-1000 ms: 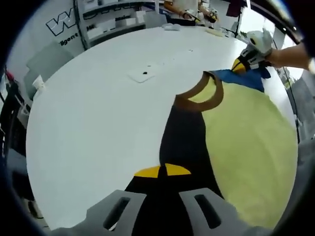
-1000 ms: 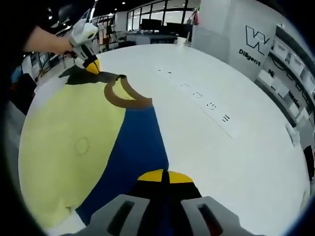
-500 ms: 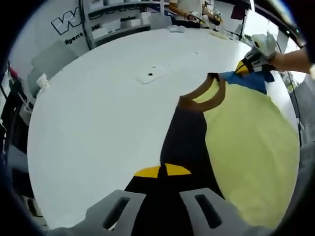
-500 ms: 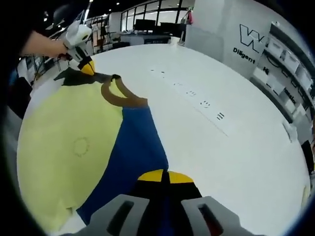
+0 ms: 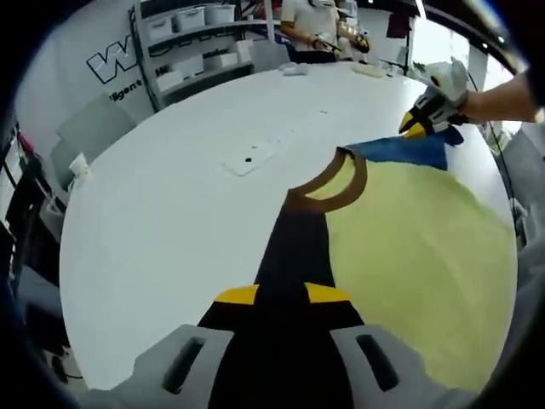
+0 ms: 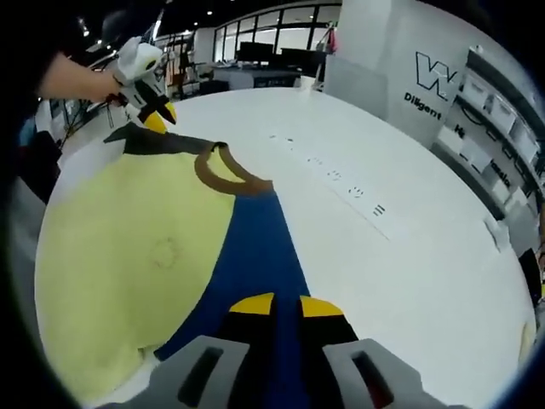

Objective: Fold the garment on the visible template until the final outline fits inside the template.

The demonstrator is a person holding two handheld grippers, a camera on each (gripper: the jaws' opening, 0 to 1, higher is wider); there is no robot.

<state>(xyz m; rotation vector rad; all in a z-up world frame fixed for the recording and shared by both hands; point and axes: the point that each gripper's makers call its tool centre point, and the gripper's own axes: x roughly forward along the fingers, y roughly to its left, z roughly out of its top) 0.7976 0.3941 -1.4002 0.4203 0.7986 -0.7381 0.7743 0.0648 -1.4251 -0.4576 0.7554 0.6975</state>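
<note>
Yellow garment [image 5: 409,239] on white table [image 5: 170,204], sleeves clamped in left gripper [image 5: 281,298] and right gripper [image 6: 274,307].

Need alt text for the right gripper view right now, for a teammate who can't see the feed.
The right gripper, jaws slightly apart, rides over the blue sleeve of a yellow shirt with a brown collar, spread on a white table. Far across, the left gripper is at the dark sleeve.
</note>
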